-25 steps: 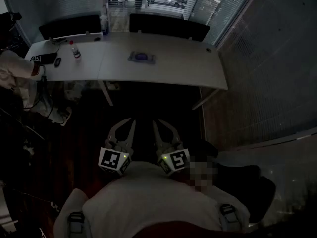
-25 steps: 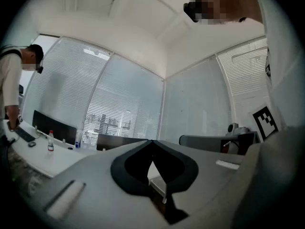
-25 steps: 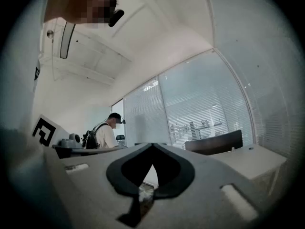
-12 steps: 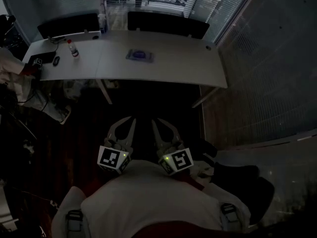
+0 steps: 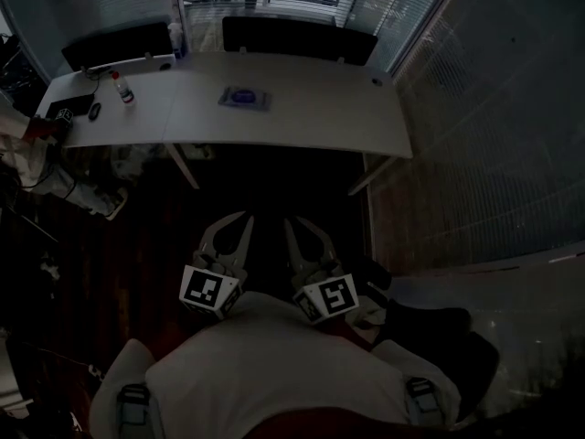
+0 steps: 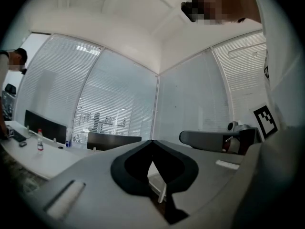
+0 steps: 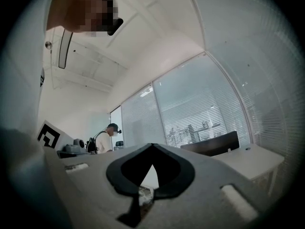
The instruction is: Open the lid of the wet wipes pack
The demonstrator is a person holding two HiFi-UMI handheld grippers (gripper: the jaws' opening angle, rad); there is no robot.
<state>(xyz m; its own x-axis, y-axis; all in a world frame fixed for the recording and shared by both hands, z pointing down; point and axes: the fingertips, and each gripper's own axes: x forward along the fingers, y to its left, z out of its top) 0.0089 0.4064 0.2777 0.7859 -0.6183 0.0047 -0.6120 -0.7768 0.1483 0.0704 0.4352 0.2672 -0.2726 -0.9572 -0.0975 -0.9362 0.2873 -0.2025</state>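
Well inside the table [image 5: 311, 126] edges lies wipes pack [image 5: 244, 98].

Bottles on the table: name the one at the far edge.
The bottle by the gap between the dark panels; the other bottle stands mid-table, leftward.

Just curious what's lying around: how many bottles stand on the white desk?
2. A small bottle stands near the desk's left end; a taller bottle stands at its far edge, beside the left panel. Dim light could hide more.
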